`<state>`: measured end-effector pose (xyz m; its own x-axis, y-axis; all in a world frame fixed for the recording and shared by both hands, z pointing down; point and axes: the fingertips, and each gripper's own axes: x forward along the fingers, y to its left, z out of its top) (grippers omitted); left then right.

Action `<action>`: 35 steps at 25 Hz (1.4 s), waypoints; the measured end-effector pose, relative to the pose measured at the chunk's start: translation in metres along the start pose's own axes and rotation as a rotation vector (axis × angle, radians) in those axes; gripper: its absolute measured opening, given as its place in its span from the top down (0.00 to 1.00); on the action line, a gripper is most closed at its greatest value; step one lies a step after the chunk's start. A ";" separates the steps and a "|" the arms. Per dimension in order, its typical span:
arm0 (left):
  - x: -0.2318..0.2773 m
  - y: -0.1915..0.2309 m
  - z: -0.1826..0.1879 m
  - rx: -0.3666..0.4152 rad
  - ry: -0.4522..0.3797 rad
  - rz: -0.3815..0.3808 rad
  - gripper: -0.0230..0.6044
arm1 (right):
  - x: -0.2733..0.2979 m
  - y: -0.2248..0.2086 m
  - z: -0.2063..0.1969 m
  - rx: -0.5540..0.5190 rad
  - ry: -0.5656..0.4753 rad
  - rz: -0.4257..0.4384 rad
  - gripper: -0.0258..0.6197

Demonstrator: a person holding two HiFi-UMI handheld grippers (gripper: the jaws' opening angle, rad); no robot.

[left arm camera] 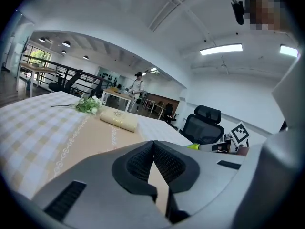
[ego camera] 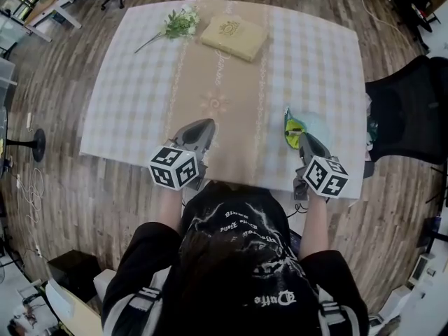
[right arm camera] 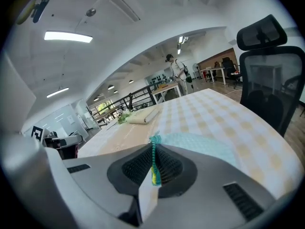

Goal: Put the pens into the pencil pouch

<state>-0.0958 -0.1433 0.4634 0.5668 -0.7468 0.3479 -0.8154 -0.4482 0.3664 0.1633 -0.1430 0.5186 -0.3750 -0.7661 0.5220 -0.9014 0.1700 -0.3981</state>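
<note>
Plainly, the right gripper (ego camera: 303,140) was clamped on the pencil pouch (ego camera: 313,125). In the right gripper view its jaws stood together on the pouch's teal zipper edge, with a yellow-green bit pinched there too. The pale teal body of the pouch spread beyond the tips onto the table (ego camera: 140,82). From the head view the pouch lay at the near right of the checked cloth, touching that gripper's tips and reaching just beyond them. A yellow-green patch (ego camera: 294,128) sat at its left end; it might have been a pen, though it was too small to tell. The left gripper (ego camera: 201,128) was at the near middle-left, well apart from the pouch, its jaws closed together with nothing between them. At the far side lay a beige flat case (ego camera: 234,36) and, just left of it, a sprig of flowers (ego camera: 180,23).
</note>
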 end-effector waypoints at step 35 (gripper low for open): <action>-0.027 -0.004 -0.029 -0.033 0.002 0.022 0.93 | -0.001 0.032 -0.070 -0.179 0.108 -0.111 0.56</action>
<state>-0.1046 -0.1070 0.4774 0.5486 -0.7557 0.3577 -0.8237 -0.4150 0.3864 0.1200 -0.0935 0.5580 -0.2841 -0.7170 0.6366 -0.9587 0.2031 -0.1990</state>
